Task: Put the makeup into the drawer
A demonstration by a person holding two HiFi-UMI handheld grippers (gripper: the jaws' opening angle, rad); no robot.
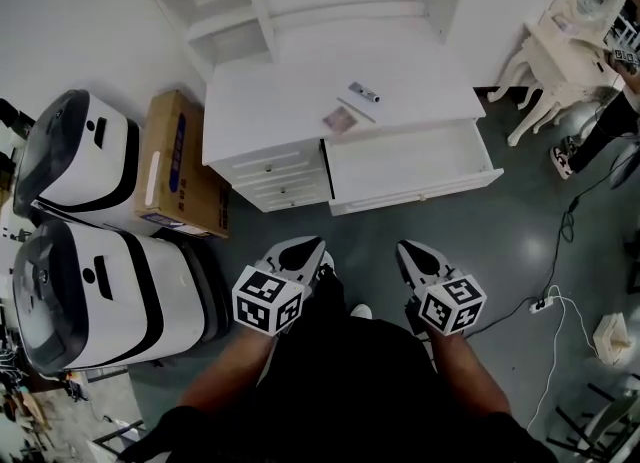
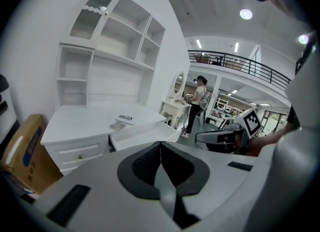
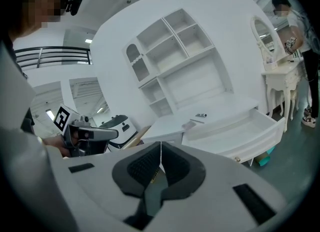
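Makeup (image 1: 362, 92) lay well apart from both grippers; nearest, the left gripper (image 1: 310, 244) and right gripper (image 1: 405, 249) hung side by side, jaws pressed together on nothing; beyond stood the drawer (image 1: 410, 166), pulled open; farther, the makeup rested on the desk top (image 1: 280, 101), behind the drawer's left end

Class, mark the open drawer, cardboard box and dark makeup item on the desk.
open drawer (image 1: 405, 163): head view, bare bottom.
cardboard box (image 1: 195, 186): head view, top face.
makeup item (image 1: 364, 92): head view, its middle.
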